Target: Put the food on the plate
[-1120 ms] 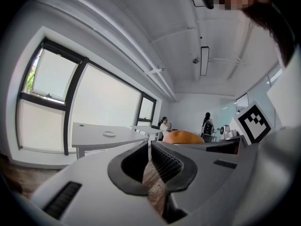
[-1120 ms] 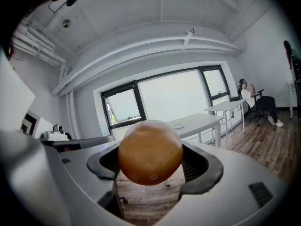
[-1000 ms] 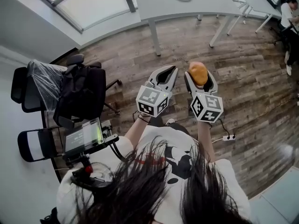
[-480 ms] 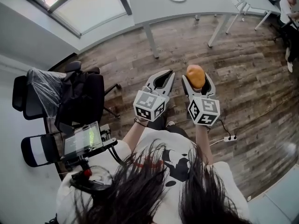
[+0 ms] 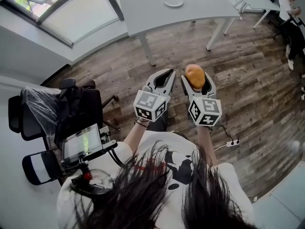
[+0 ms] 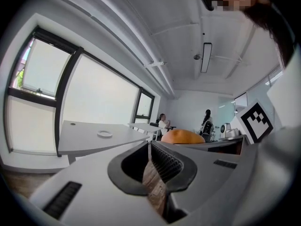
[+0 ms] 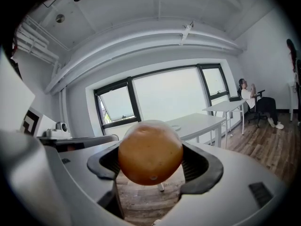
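Observation:
A round orange-brown piece of food (image 5: 194, 74) sits between the jaws of my right gripper (image 5: 195, 80), which is shut on it and held at chest height over the wooden floor. In the right gripper view the food (image 7: 150, 152) fills the gap between the jaws. Beside it, my left gripper (image 5: 164, 73) has its tips together with nothing between them, as the left gripper view (image 6: 150, 147) also shows. A small white plate (image 5: 173, 1) lies on the white table (image 5: 143, 8) ahead. The plate also appears in the two gripper views (image 6: 104, 134) (image 7: 175, 127).
Black office chairs with a dark bag (image 5: 71, 104) stand at the left, with a screen on a stand (image 5: 83, 141) near them. A power strip (image 5: 232, 142) lies on the floor at the right. More white tables and a seated person (image 5: 286, 4) are far right. Large windows run behind the table.
The table and plate have come further into view and nearer. Both grippers keep their pose in front of the body, the right one still holding the food.

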Action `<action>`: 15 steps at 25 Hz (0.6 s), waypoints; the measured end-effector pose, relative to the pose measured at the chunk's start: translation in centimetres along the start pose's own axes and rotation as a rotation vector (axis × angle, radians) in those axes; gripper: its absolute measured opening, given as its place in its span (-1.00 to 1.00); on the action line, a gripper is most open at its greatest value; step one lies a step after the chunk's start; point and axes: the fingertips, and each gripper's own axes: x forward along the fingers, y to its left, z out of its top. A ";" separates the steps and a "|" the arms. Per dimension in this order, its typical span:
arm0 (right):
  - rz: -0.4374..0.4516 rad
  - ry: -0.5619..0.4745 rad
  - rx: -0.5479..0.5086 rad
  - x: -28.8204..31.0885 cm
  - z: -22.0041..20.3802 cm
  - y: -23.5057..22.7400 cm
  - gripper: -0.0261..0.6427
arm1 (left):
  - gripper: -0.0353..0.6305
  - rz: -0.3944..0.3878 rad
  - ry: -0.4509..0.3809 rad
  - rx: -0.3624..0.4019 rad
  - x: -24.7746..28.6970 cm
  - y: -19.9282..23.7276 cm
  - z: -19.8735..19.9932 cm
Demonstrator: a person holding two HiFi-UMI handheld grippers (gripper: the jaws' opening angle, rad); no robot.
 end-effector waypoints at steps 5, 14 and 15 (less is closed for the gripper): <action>-0.021 0.000 0.003 5.4 2.0 -0.5 0.18 | -0.88 -0.009 -0.006 -0.001 3.3 5.0 2.4; -0.045 0.000 0.028 15.2 4.7 -0.8 0.18 | -0.88 -0.042 -0.003 0.002 8.8 13.5 5.3; -0.049 0.001 0.033 16.1 4.8 -1.0 0.18 | -0.88 -0.047 -0.003 0.003 9.4 14.3 5.5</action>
